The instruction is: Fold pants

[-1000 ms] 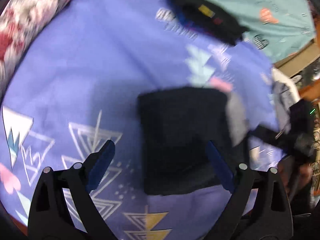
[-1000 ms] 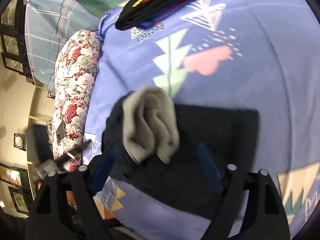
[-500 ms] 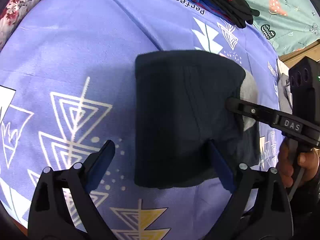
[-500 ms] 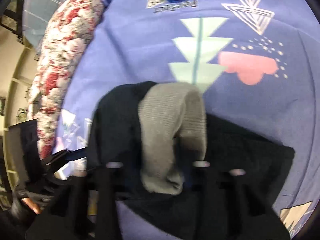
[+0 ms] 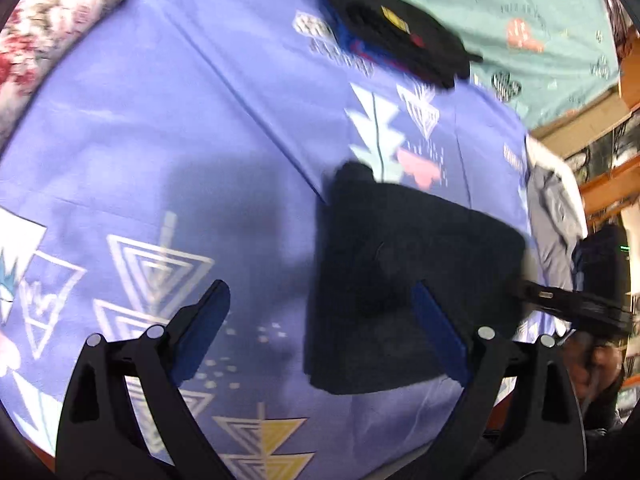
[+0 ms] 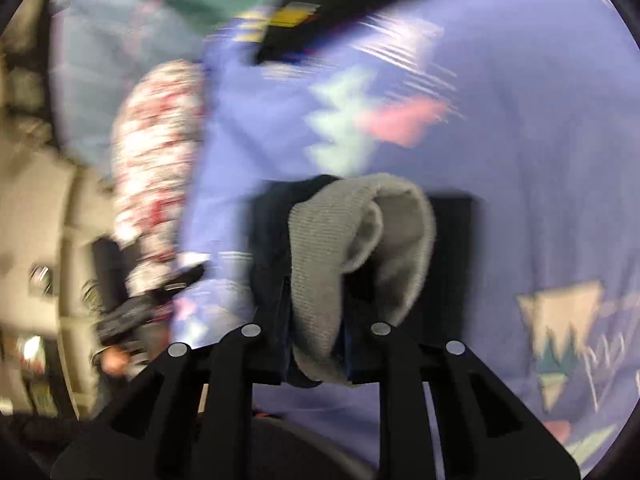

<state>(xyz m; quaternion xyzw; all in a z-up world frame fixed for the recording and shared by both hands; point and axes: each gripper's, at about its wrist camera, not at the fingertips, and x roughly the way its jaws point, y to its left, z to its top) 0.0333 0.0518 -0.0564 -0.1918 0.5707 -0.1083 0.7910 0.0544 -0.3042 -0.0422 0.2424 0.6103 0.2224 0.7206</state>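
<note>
Dark pants (image 5: 404,280), folded into a compact block, lie on a bed (image 5: 168,128) covered by a purple patterned sheet, as the right hand-held gripper (image 6: 316,320) pinches their grey ribbed band (image 6: 320,264) and the dark cloth beside it. The left hand-held gripper (image 5: 320,320) hangs above the sheet with its jaws spread wide, holding nothing, its right finger over the near edge of the bundle. The cloth looks soft, thick and light, likely to sag and unroll if lifted by one corner; a grip through all layers at the folded edge, or at the sturdier ribbed band, should hold best. In the left wrist view the bundle's long axis runs roughly away from the camera, the band end turned toward the right gripper. A second pile of dark clothes (image 5: 396,32) rests well apart, farther up the bed.
</note>
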